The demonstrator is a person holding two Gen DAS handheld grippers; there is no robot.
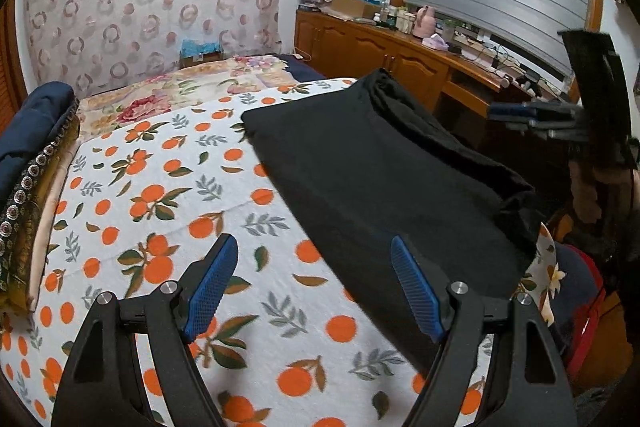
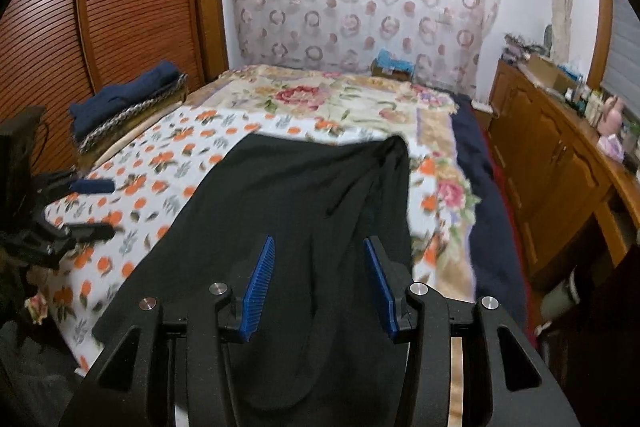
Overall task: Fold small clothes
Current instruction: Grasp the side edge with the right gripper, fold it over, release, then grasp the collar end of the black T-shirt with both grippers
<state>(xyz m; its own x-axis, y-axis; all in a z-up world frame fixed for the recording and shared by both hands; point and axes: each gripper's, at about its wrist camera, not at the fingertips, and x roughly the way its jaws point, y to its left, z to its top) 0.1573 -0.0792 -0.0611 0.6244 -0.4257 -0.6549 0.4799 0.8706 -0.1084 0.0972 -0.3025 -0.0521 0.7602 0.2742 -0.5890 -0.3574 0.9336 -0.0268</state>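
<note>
A black garment lies spread on the orange-print bed cover, bunched along its right edge. The left gripper and right gripper both hover with fingers spread, pinching nothing. Likely best: pinch matching corners, lift evenly, keep the fold line straight.

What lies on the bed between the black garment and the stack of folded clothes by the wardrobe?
Only bare orange-print sheet lies between the black garment and the stack of folded clothes, clearest in the left wrist view.
</note>
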